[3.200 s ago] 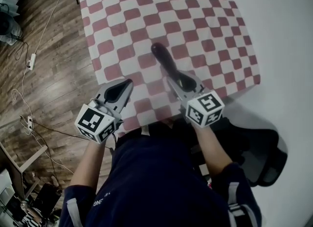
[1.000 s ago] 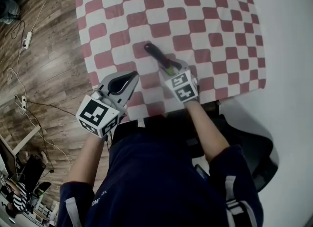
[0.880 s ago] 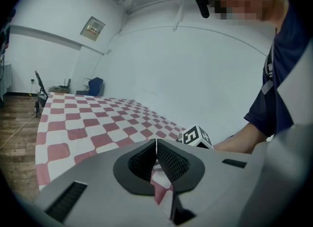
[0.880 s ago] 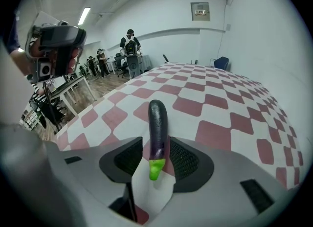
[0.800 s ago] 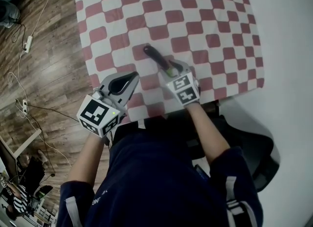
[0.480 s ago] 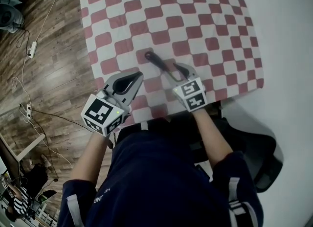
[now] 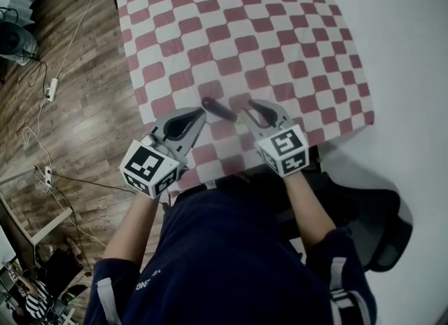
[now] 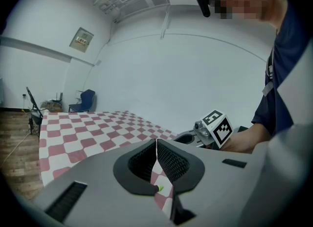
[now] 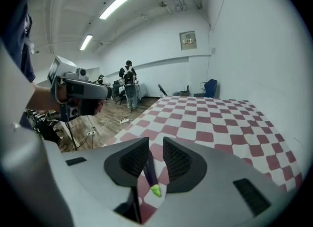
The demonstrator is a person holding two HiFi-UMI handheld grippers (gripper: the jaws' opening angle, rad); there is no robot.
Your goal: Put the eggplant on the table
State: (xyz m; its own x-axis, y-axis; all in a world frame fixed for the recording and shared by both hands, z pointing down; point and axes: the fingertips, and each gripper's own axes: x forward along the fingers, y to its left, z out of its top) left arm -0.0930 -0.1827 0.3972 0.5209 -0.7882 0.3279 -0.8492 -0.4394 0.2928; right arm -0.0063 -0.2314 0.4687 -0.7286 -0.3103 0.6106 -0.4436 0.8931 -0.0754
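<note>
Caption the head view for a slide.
Eggplant lies on the checkered tablecloth; right gripper, jaws closing empty, hovers beside left gripper.

Eggplant (image 7: 215, 107) stem end obscured (head view only).

table (image 7: 365, 110) fully under red-white checked cloth (image 7: 238, 29). eggplant (image 7: 217, 108) lies flat on cloth, near its near edge, green stem toward that edge. left of cloth: wood floor (image 7: 84, 141) with cables (image 7: 31, 134), power strip (image 7: 50, 92).

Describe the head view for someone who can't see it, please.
A dark purple eggplant lies on a red-and-white checkered tablecloth, between two hand-held grippers. The right gripper, jaws closing on nothing, and the shut left gripper hover at its sides.
</note>
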